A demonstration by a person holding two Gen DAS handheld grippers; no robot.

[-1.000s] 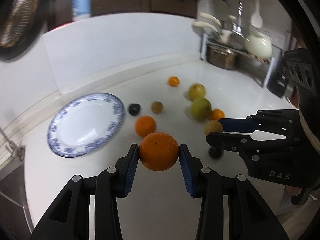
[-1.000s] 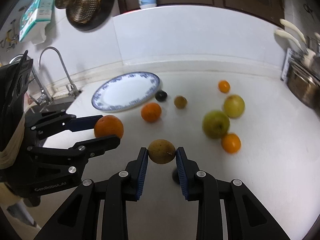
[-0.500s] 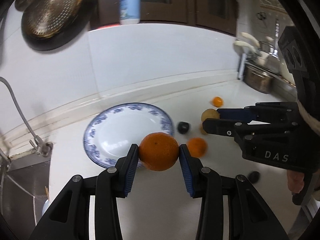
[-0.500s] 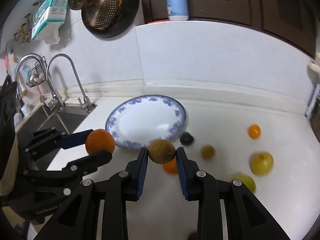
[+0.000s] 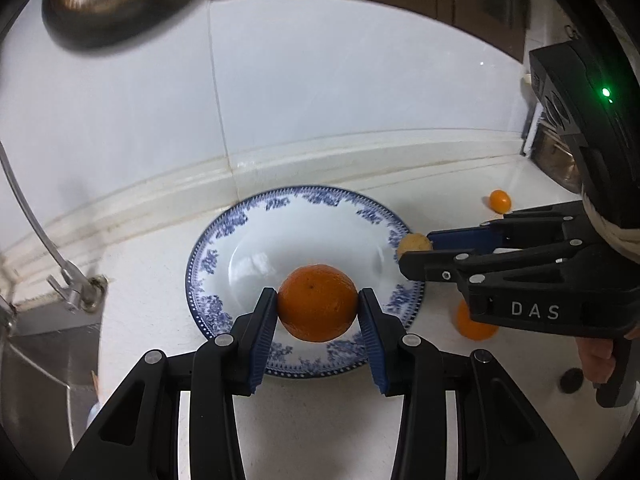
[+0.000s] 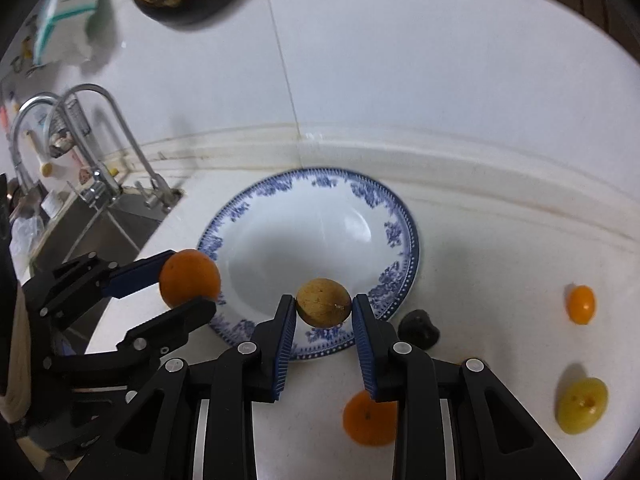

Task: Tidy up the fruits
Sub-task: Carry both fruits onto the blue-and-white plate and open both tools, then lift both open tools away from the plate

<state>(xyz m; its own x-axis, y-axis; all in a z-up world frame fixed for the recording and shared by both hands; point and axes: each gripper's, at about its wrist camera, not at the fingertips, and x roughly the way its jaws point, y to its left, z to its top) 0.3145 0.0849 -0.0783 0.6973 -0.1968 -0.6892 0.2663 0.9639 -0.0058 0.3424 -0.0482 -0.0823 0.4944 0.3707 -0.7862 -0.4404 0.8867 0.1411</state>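
The left gripper (image 5: 318, 312) is clamped on a large round orange (image 5: 317, 303), holding it above the near rim of the white plate with a blue floral border (image 5: 240, 232). The right gripper (image 6: 323, 316) is clamped on a small brownish-yellow round fruit (image 6: 323, 302) over the plate's right edge. Beside its right finger, on the white countertop (image 6: 500, 280), lie a dark fruit (image 6: 418, 328), a second orange (image 6: 368, 420), and farther right a small orange fruit (image 6: 581, 304) and a yellow-green fruit (image 6: 582, 404).

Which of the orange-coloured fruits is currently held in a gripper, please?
The big orange, clamped in the left gripper over the plate. The medium orange and the small one lie loose on the counter.
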